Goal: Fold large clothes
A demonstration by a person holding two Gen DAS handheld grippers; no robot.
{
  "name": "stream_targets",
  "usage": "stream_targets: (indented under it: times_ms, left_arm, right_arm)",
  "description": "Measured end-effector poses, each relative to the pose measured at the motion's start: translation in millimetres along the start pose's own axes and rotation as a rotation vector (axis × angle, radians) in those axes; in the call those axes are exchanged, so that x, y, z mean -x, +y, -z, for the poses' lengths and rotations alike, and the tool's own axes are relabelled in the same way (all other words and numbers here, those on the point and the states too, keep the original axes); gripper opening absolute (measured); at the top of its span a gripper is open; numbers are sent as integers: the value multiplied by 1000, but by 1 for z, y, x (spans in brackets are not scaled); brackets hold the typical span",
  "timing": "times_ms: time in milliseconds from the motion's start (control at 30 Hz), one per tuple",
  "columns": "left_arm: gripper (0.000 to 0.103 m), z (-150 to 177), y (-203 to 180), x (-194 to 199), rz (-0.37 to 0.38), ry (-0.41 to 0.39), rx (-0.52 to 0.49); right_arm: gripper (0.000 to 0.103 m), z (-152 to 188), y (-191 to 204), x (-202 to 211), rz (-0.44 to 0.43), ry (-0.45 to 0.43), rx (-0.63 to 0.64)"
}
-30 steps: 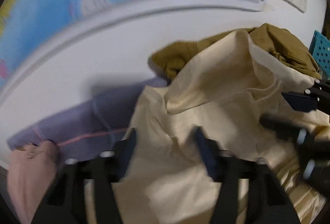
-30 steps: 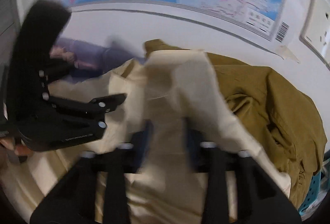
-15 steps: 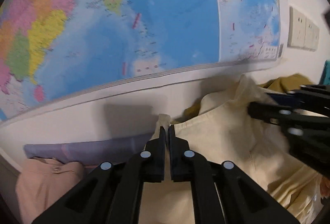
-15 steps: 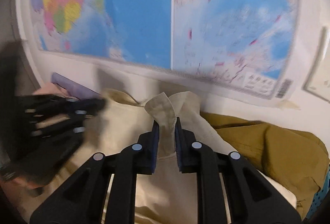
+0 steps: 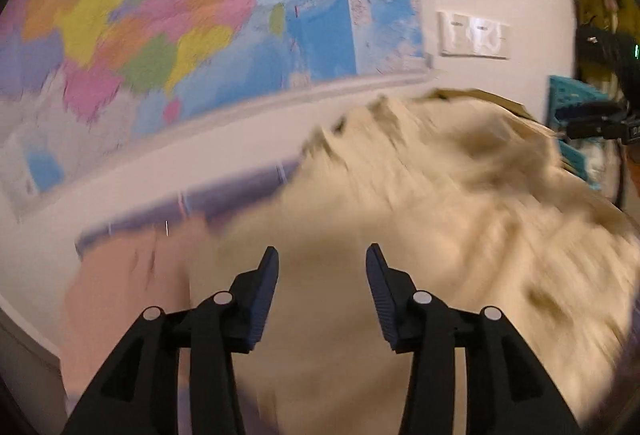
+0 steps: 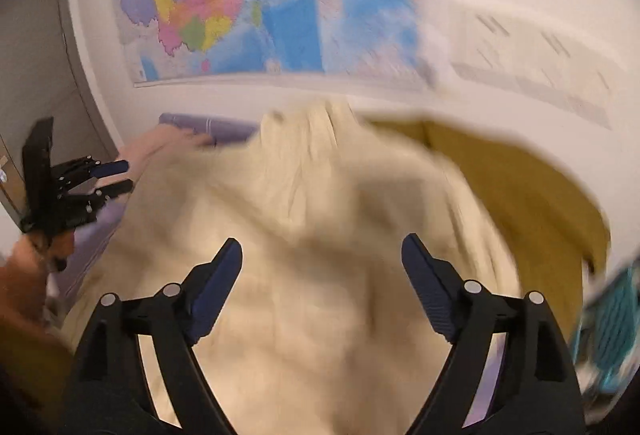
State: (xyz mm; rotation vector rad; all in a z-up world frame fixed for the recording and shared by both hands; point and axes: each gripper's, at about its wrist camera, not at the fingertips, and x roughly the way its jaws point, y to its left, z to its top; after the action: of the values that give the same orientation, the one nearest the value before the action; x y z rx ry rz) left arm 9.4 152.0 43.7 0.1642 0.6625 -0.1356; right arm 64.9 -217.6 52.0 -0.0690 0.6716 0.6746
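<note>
Nearest the left wrist camera, the left hand-held gripper (image 5: pixel 322 267) has its fingers parted with nothing between them; its jaws have just been opening, and the cream garment (image 5: pixel 400 235) lies loose below and beyond them. The right hand-held gripper (image 6: pixel 322 259) is spread wider, its jaws also just opened and empty, with the same cream garment (image 6: pixel 320 235) heaped under it. So the cloth is released from both sides and is settling on its own (both views are heavily smeared, so the exact lie of its edges cannot be told).

That is the main risk: a garment let go while the view is still sweeping can land bunched or skewed, and the fold line then comes out crooked. Any next pinch taken into this blur could catch two layers, or miss the hem.

To the left of the cream garment sits a pink garment (image 5: pixel 120 295) and, just behind that, a purple cloth (image 5: pixel 192 207); to its right lies an olive garment (image 6: pixel 520 187), partly overlapped. A careless grab near those borders could drag a neighbour along. A teal basket (image 5: pixel 568 123) stands beyond the cream garment's right edge, where a sleeve could snag. Farthest back, the wall map (image 5: pixel 160 35) hangs above it all.
</note>
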Motion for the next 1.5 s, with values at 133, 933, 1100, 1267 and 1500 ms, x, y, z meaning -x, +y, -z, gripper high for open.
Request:
stream_targets:
  times_ms: [133,933,1100,1267,1500]
  left_arm:
    - [46,64,12,51,108,50,140]
    - [11,128,-9,89,338,133,474]
    - [12,114,12,111,224,137,420]
    - [18,133,-28,102,118,230,190]
    - [28,112,-45,156,196,8,43]
  right_arm:
    - [83,93,-40,38,-21,62,-192]
    - [17,162,33,86,-471,-38,-352]
    - [37,174,33,81,-415,75,-451]
    - [78,200,32,78,-104,196,-389]
    - [96,207,80,115,153,179,-77]
